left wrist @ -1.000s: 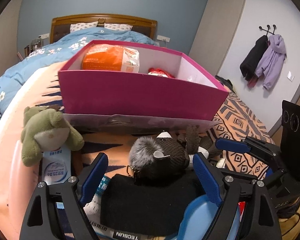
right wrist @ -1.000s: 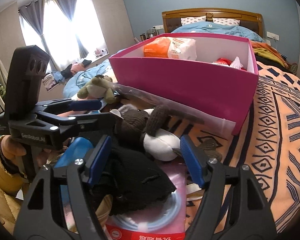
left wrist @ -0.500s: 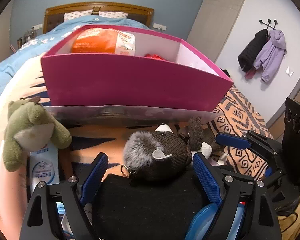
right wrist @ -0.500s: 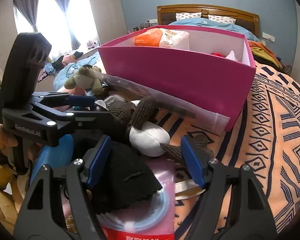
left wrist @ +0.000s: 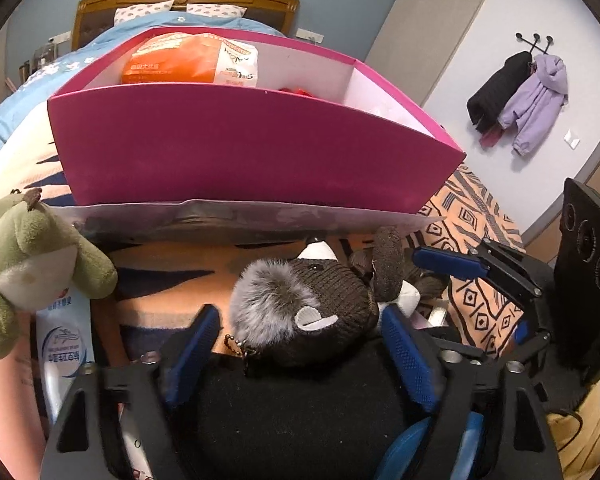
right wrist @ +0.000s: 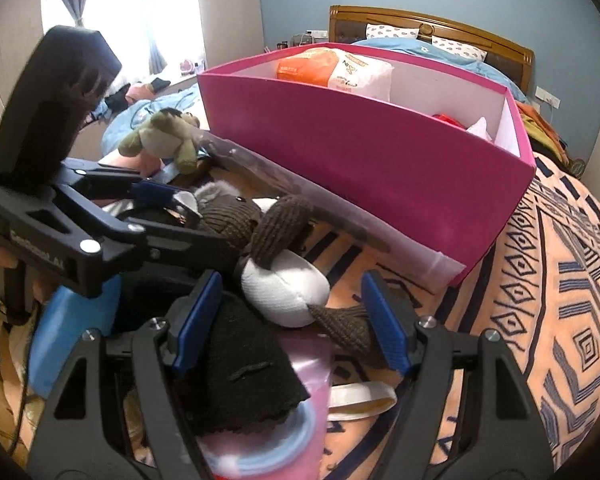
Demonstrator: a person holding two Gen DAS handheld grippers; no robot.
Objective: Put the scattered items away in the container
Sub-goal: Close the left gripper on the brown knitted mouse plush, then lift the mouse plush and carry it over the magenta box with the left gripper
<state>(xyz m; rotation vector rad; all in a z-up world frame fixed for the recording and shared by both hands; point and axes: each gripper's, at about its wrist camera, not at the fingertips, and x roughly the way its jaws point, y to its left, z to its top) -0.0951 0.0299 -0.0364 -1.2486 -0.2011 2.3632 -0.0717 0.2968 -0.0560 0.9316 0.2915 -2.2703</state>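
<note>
A brown knitted plush (left wrist: 324, 300) with a grey fur tuft lies on the patterned bedspread in front of the pink box (left wrist: 240, 148). My left gripper (left wrist: 300, 344) straddles its head. The jaws are closing with the head between them, and the pads (left wrist: 404, 352) do not visibly press. My right gripper (right wrist: 292, 320) stands open around the plush's white belly (right wrist: 284, 296) and one leg, above a black cloth (right wrist: 244, 364). In the box (right wrist: 360, 152) lie an orange-and-white packet (right wrist: 336, 68) and something red.
A green plush (left wrist: 32, 264) sits on a white-and-blue tube (left wrist: 62, 348) at the left. A clear plastic sheet (left wrist: 240, 216) lies along the box's foot. Under the grippers are a blue object (right wrist: 72, 328) and a pink packet (right wrist: 304, 396). Coats (left wrist: 520, 96) hang on the right wall.
My left jaws have narrowed around the plush's head. Both views have tipped, so the pink box looms larger and closer. The right jaws keep the same width.
</note>
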